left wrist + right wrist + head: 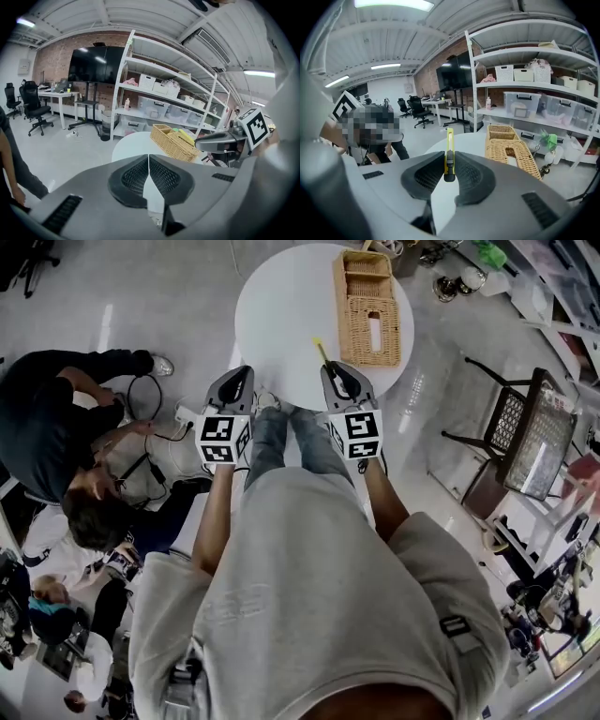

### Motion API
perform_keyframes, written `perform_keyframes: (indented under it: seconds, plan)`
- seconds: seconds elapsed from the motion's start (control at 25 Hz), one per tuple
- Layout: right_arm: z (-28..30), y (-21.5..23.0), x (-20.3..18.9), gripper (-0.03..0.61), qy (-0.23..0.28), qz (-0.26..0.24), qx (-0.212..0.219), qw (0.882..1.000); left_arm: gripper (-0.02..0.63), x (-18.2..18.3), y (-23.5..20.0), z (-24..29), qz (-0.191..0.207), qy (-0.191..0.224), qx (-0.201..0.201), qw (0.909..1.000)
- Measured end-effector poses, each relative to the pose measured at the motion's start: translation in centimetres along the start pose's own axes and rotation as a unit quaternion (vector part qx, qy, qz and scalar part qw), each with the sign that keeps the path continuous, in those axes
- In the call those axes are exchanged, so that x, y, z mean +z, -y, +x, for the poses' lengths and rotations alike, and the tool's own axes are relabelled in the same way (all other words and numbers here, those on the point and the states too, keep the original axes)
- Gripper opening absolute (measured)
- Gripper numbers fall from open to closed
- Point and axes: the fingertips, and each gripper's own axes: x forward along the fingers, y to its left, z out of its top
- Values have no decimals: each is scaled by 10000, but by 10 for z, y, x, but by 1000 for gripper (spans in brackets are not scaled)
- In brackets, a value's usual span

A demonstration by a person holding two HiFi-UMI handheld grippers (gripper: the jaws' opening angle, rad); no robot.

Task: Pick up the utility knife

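A slim yellow utility knife [449,152] with a black slider stands pinched between the pads of my right gripper [449,169], pointing away from the camera. In the head view the same knife [321,350] sticks out past my right gripper [331,370], held above the near edge of the round white table [281,306]. My left gripper [236,379] hovers beside it over the table's near-left edge. Its pads meet with nothing between them in the left gripper view, where my left gripper [149,174] faces the table [133,145].
A wicker basket [368,307] lies on the table's right half; it also shows as the wicker basket [509,146] and the wicker basket [172,142]. People crouch on the floor at the left [66,437]. A chair [520,432] stands at the right, shelves [543,93] behind the table.
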Motion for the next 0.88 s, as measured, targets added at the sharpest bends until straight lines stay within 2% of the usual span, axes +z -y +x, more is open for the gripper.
perform_keyframes:
  seconds: [0.52,0.88]
  plan:
    - [-20,19,71,81,865,-119,-197,9960,23,63,3,-10,326,563,100,9978]
    - [-32,35,124,81,1489,-228,-342,9880,23,127,-5,-12,744,1117,210,9907]
